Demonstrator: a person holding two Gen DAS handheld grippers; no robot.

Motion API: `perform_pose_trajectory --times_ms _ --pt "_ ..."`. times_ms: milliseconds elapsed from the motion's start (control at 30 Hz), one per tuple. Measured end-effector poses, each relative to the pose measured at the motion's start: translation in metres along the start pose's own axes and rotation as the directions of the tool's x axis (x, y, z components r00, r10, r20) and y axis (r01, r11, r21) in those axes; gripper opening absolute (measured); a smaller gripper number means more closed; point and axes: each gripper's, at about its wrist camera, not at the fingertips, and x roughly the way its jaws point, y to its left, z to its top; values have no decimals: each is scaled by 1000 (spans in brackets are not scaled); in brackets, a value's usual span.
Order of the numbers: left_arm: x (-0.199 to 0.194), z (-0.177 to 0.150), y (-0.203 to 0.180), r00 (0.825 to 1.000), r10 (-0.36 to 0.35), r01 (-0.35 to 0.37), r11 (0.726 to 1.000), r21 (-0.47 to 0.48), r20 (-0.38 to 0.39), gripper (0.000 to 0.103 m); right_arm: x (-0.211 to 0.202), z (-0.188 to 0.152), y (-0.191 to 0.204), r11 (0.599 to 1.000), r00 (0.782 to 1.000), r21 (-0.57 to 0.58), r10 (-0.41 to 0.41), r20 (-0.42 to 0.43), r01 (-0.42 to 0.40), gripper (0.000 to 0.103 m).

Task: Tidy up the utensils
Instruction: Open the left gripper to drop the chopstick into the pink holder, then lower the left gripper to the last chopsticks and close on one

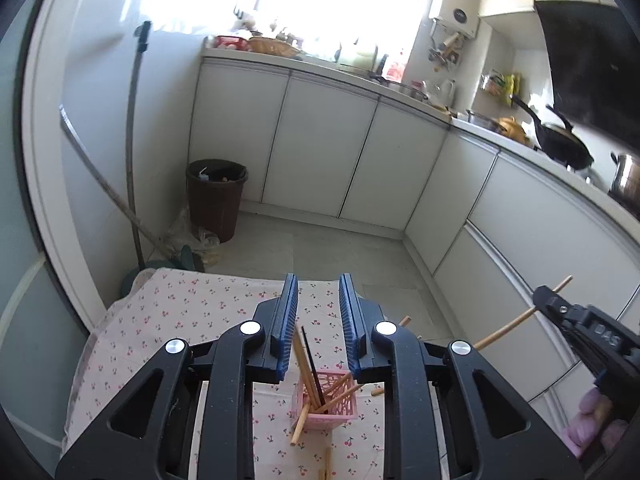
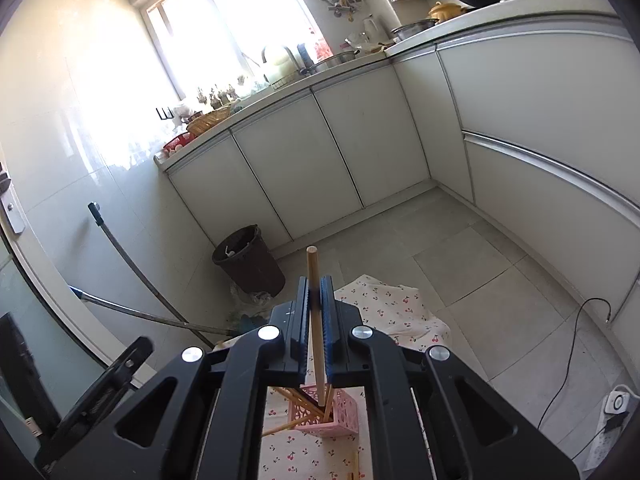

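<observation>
The left gripper [image 1: 318,320] hangs above the tabletop [image 1: 180,304], which is covered by a cherry-print cloth. Its blue-padded jaws stand narrowly apart with nothing between them. Seen through that gap, below, is a pink basket [image 1: 336,412] on the cloth, with several wooden chopsticks [image 1: 300,356] and one dark stick [image 1: 310,360] leaning out of it at angles. More chopsticks lie loose on the cloth: one against the basket's left side [image 1: 300,424], one at its right [image 1: 377,392], and some at the lower edge of the view [image 1: 327,464].

The right gripper [image 2: 316,292] is closed on a single wooden chopstick [image 2: 313,264], held upright between the pads, its blunt end standing above the jaws and its lower part reaching down over the pink basket [image 2: 340,412]. From the left wrist view the same gripper shows at the right edge [image 1: 544,300], with the stick crossing it at a slant, and a hand in a purple glove [image 1: 588,420] behind it.

Beyond the tabletop is a tiled floor [image 2: 460,264], a dark bin [image 1: 216,196] in the corner, long handles [image 1: 134,140] leaning on the wall, and white cabinets [image 1: 328,148] under a crowded counter. A black wok [image 1: 560,140] sits on the stove at the right. A cable [image 2: 572,344] and power strip [image 2: 616,404] lie on the floor.
</observation>
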Motion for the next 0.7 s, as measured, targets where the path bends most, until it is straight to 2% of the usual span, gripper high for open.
perform_pose_trajectory --times_ms 167,267,400,533,600,700 --pt "-16 -3 19 1000 0 -1 998 -59 -13 22 16 -8 14 999 1000 -27 -20 -3 20 6" --pt "-24 0 21 1000 -8 8 998 -65 1 27 33 -17 24 998 999 -47 -35 -4 35 6" --pt "-23 -4 20 1000 -3 2 999 -48 -13 30 50 -33 29 998 1000 -57 -14 -17 13 14" --pt "-24 -13 11 999 -3 3 1000 -1 -33 30 38 -45 34 992 999 -120 -45 -20 42 15" --pt "-26 -18 5 999 1 -1 1000 23 -40 34 31 -50 34 989 998 -141 -58 -22 54 16" --pt "-30 -30 -5 999 10 -7 998 59 -53 38 18 -59 32 985 997 -158 -71 -29 66 24"
